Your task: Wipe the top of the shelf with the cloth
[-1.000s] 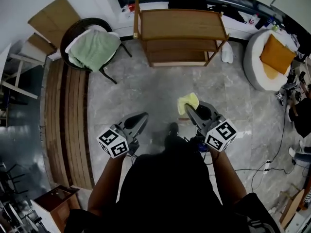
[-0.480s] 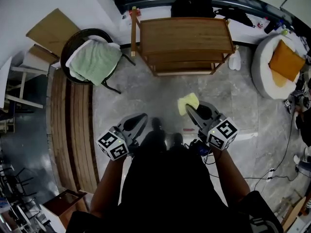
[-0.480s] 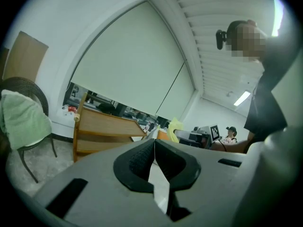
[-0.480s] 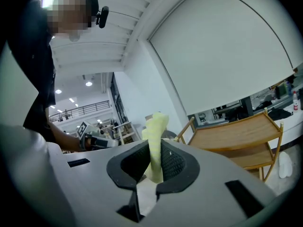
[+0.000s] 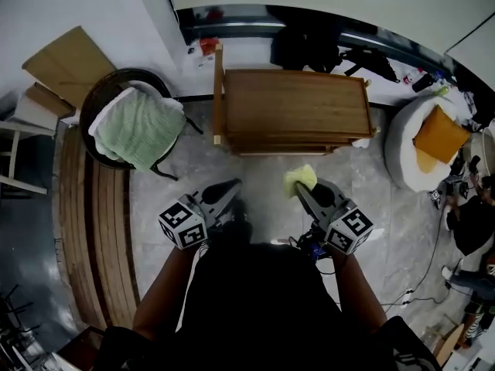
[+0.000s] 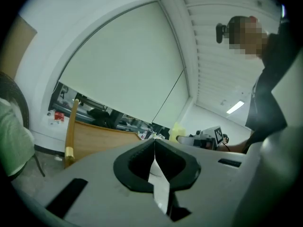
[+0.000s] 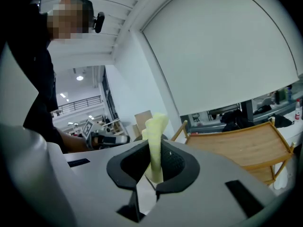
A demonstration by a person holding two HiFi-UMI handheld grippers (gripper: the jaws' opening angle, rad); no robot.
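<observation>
The pale yellow cloth (image 5: 300, 179) is bunched into a narrow, upright fold, pinched between the jaws of the right gripper (image 5: 303, 190). It is held over the grey stone floor, just on the near side of the wooden shelf (image 5: 298, 103). The left gripper (image 5: 230, 186) is level with it, to its left, jaws pressed together on nothing. Farther left, a green towel (image 5: 138, 126) drapes a round dark chair (image 5: 94, 105).
</observation>
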